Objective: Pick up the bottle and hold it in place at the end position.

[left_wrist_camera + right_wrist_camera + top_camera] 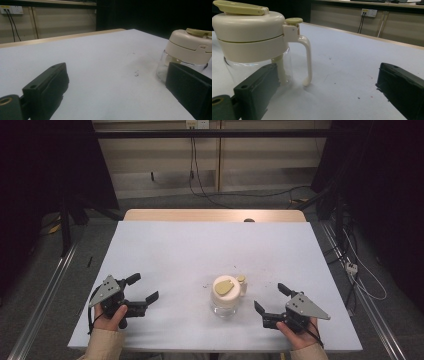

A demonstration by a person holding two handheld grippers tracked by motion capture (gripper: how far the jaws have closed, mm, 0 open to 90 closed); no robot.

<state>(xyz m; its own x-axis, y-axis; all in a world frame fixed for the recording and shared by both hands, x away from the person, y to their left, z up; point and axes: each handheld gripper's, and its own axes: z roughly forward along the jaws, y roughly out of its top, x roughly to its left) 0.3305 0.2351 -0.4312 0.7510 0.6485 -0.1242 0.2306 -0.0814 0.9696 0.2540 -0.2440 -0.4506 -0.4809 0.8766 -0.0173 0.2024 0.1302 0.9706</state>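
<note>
The right gripper (272,302) view cuts off the glass jar (224,296) at its left edge. Both it and the left gripper (143,288) gape wide, empty, touching nothing.

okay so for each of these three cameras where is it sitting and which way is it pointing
High view: above the person's side, looking forward and down on the table; shows both hands, the left gripper and right gripper, open, flanking the jar.
Left gripper view: rides the left gripper, low over the table, facing the far wall; own black jaws rise at the bottom, jar at right.
Right gripper view: rides the right gripper, close to the jar and its handle.
All three views share the jar.
</note>
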